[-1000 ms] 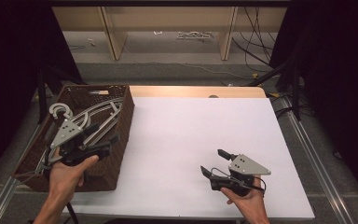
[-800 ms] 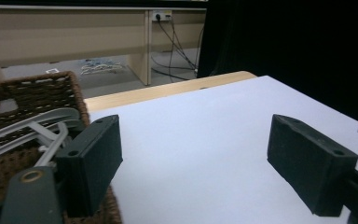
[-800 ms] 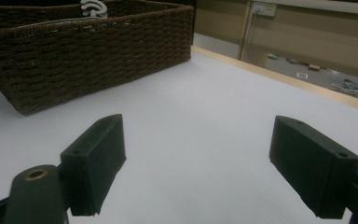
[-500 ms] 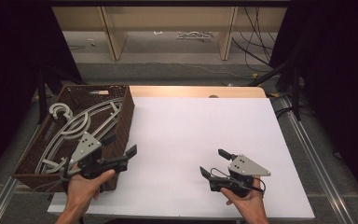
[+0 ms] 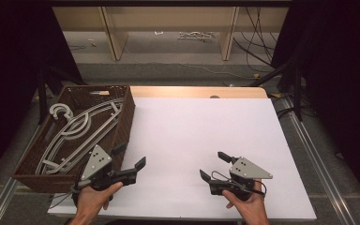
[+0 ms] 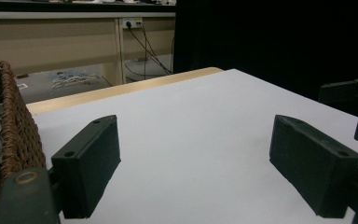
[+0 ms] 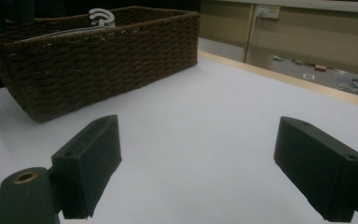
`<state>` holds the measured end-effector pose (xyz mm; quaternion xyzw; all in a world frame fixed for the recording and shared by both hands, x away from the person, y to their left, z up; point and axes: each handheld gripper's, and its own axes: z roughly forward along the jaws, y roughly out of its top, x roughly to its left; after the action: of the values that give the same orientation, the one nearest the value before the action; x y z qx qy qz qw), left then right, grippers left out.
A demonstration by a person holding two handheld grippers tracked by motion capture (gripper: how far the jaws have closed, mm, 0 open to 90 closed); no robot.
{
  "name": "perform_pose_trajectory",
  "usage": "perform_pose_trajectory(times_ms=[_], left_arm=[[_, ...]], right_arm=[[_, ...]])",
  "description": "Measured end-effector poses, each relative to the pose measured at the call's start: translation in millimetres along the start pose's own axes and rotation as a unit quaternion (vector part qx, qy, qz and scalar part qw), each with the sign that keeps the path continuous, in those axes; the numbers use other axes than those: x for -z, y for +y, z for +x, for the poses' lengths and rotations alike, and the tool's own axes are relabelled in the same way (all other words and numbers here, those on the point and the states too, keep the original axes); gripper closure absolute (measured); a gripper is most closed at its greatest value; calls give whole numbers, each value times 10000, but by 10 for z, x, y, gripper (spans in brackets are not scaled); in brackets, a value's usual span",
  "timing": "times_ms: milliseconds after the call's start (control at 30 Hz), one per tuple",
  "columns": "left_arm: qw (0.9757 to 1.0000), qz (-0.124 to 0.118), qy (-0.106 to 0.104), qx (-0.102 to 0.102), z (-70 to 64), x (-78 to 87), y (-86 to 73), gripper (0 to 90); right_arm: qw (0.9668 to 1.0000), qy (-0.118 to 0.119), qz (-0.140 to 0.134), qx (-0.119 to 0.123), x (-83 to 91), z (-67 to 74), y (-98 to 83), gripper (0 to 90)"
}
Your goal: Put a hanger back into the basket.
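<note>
A brown wicker basket stands at the table's left and holds several grey plastic hangers. My left gripper is just right of the basket's near corner, low over the white tabletop, open and empty. In the left gripper view its jaws stand wide apart over bare white surface, with the basket at the left edge. My right gripper is open and empty near the front right, pointing left. Its own view faces the basket, and a hanger hook rises above the rim.
A wooden strip borders the table's far edge. Beyond it are shelf legs and cables on the floor. Metal rails run along both sides of the table. Dark curtains close in left and right.
My left gripper has moved from above the basket to the right and toward the front, now over the white tabletop, still empty. The right gripper has hardly moved.
</note>
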<state>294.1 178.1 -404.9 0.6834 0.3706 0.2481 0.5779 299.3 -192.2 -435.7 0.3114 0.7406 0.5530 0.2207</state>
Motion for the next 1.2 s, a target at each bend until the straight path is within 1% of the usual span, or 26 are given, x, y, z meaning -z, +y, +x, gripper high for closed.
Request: perform_pose_trajectory(times_ms=[33, 67, 100, 133, 167, 200, 267, 300, 333, 367, 400, 433, 467, 533, 600, 633, 767, 800, 833, 900, 967, 1000, 1033, 1133, 1167, 1200], left_arm=[[10000, -54, -36, -70, -28, 20, -33, 160], [10000, -54, -36, -70, -28, 20, -33, 159], [9999, -84, -89, -94, -43, 21, -59, 159], [9998, -51, -95, -158, -59, 34, -82, 158], [9996, -26, -113, -238, -94, 53, -145, 158], [9996, -26, -113, -238, -94, 53, -145, 158], [9994, 6, -82, -334, -129, 88, -231, 159], [9995, 4, -90, -303, -144, 93, -262, 158], [9994, 52, -87, -327, -162, 109, -294, 158], [9992, 75, -122, -377, -174, 115, -320, 158], [9991, 125, -124, -387, -188, 124, -338, 158], [9991, 147, -122, -386, -199, 133, -352, 158], [9990, 135, -115, -400, -206, 138, -364, 158], [9990, 124, -112, -426, -206, 152, -374, 158], [9990, 123, -93, -426, -193, 163, -378, 157], [9992, 88, -83, -382, -176, 166, -369, 158], [9993, 61, -57, -358, -152, 164, -357, 158], [9994, 71, -17, -349, -143, 159, -361, 158], [9994, 94, 3, -330, -130, 149, -364, 158], [9995, 81, 2, -318, -127, 147, -363, 158], [9995, 28, -52, -324, -126, 142, -362, 158], [9994, 34, -41, -332, -130, 143, -364, 158], [9994, 101, -8, -345, -135, 150, -361, 158], [9995, 88, -10, -316, -135, 145, -362, 158], [9995, 29, -50, -299, -127, 140, -360, 158], [9995, 29, -50, -299, -127, 140, -360, 158]], right_arm=[[10000, 44, 17, 16, 0, 11, -6, 157], [10000, 44, 17, 16, 0, 11, -6, 157], [10000, 64, -17, 12, -8, 20, -11, 157], [10000, 32, 9, 27, 0, 25, -11, 157], [10000, 37, 57, 9, 12, 33, -14, 156], [10000, 37, 57, 9, 12, 33, -14, 156], [10000, 4, 86, 9, 25, 36, -24, 157], [10000, 20, 81, -17, 33, 39, -31, 156], [9999, 32, 89, -40, 44, 45, -34, 157], [9999, 6, 71, -83, 51, 54, -41, 157], [9999, -57, 73, -80, 65, 66, -47, 157], [9998, -68, 127, -125, 96, 97, -59, 157], [9998, -49, 77, -150, 112, 114, -69, 157], [9998, -51, 101, -143, 136, 127, -73, 157], [9999, -61, 86, -118, 165, 150, -83, 157], [9998, -38, 107, -137, 176, 164, -88, 157], [9999, -9, 105, -99, 163, 156, -85, 157], [9999, -26, 91, -92, 162, 158, -81, 158], [9999, -100, 24, -72, 159, 166, -68, 158], [10000, -50, 5, -61, 153, 167, -65, 158], [9999, -126, 34, -22, 163, 173, -59, 158], [9999, -126, 34, -22, 163, 173, -59, 158], [9999, -113, 32, -27, 162, 174, -59, 158], [9999, -105, 30, -3, 159, 175, -61, 158], [9999, -105, 27, -9, 158, 173, -62, 158], [9999, -105, 27, -9, 158, 173, -62, 158]])
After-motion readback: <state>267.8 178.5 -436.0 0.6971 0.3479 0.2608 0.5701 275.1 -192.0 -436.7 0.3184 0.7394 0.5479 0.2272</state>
